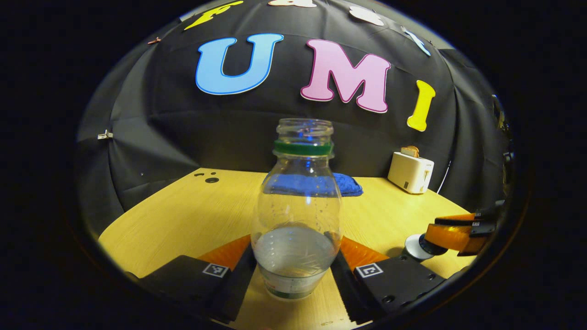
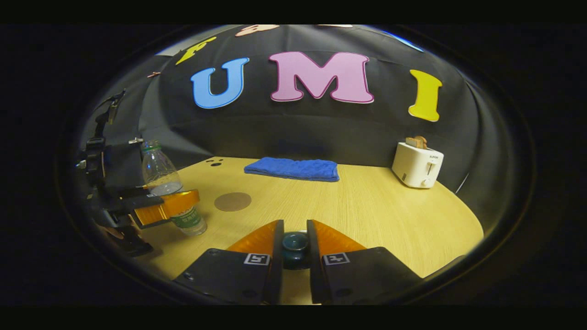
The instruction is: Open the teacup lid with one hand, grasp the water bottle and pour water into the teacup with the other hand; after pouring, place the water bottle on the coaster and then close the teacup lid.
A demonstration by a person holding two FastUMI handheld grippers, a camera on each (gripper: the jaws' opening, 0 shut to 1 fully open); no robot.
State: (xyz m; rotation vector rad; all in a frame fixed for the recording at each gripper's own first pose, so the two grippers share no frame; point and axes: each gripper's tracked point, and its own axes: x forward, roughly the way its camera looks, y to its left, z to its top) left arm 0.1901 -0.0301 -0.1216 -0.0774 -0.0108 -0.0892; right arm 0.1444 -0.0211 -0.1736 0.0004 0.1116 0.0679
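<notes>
A clear water bottle [image 1: 297, 215] with a green neck ring and no cap stands upright on the wooden table, water filling its lower part. My left gripper [image 1: 296, 245] is shut on the bottle's lower body, one finger on each side. In the right gripper view the bottle [image 2: 158, 172] and left gripper [image 2: 167, 206] are at the left. My right gripper [image 2: 295, 225] is shut on the dark round knob of the teacup lid [image 2: 295, 245]. In the left gripper view the right gripper [image 1: 458, 233] is at the pale teacup [image 1: 414, 247]; I cannot tell whether the lid is lifted. A brown round coaster [image 2: 232, 201] lies right of the bottle.
A folded blue towel [image 2: 292, 168] lies at the back of the table [image 2: 390, 215]. A white toaster [image 2: 416, 170] with bread in it stands at the back right. The black cloth wall closes the table's far side.
</notes>
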